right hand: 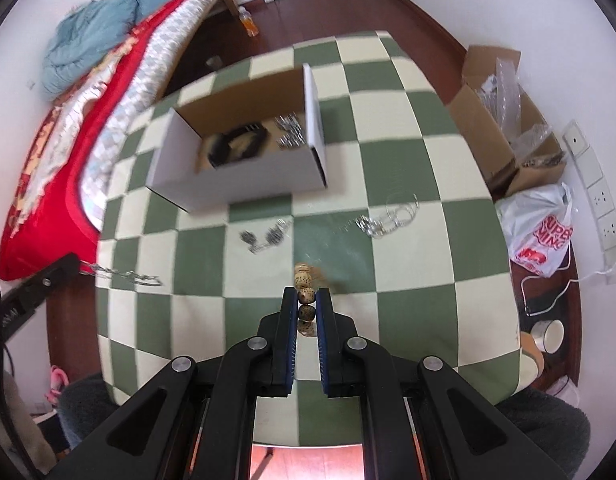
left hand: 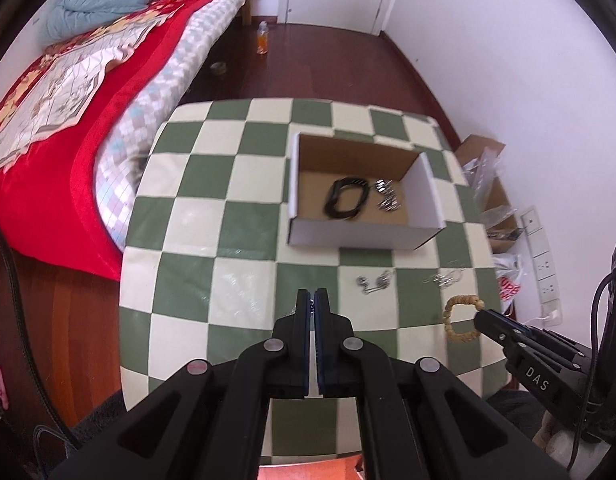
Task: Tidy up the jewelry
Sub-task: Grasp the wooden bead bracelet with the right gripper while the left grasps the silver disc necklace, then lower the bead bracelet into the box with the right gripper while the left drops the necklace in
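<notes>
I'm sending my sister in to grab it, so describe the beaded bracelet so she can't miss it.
Find the green-and-cream checkered table with the open cardboard box. At the near right corner, the right hand-held gripper pinches the beaded bracelet. It alone is tan wooden beads; its neighbours are silver.

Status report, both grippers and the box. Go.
Right gripper shut on beaded bracelet. Left gripper shut on silver chain. Box open ahead, path clear.

green-cream checked tablecloth [left hand: 212, 216], white box [left hand: 347, 236], tan speckled beads [right hand: 306, 295]
</notes>
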A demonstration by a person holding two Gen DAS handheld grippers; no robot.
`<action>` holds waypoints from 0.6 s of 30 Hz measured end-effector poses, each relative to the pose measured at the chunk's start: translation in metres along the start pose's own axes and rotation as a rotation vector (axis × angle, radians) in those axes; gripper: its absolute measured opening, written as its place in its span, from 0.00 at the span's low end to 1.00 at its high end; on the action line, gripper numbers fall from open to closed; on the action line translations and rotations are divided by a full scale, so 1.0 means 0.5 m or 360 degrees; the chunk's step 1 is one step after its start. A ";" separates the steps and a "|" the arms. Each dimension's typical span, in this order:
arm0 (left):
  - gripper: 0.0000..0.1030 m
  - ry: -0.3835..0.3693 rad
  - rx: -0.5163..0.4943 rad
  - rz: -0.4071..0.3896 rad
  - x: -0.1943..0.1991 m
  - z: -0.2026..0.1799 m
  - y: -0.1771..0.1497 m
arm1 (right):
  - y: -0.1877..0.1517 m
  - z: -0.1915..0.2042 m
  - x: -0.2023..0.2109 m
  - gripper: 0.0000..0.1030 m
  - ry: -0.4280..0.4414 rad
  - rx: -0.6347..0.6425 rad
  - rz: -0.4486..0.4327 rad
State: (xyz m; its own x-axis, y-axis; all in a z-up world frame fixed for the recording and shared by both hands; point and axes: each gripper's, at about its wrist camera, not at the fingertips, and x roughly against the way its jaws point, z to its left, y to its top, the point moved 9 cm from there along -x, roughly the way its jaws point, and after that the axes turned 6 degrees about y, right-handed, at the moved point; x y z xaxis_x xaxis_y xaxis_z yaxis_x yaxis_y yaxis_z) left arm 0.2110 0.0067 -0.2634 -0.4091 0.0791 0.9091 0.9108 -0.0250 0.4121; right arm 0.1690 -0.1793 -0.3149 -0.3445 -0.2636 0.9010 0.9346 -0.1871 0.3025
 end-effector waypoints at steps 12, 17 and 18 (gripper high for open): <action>0.00 -0.0123 -0.0028 -0.0049 0.036 -0.059 0.133 | 0.126 0.074 0.127 0.09 0.0099 0.0083 -0.0161; 0.00 -0.0124 -0.0014 -0.0023 0.001 -0.058 0.208 | 0.211 0.102 0.138 0.09 0.0086 0.0139 -0.0205; 0.00 -0.0124 -0.0010 -0.0013 -0.009 -0.057 0.220 | 0.229 0.104 0.132 0.09 0.0077 0.0145 -0.0205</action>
State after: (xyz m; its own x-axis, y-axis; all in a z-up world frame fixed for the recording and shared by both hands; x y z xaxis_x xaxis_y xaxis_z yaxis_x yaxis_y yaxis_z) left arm 0.3114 -0.0248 -0.2204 -0.4108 0.1567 0.8982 0.9070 -0.0306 0.4201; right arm 0.2579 -0.1687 -0.2047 -0.4640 -0.2884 0.8376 0.8857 -0.1365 0.4437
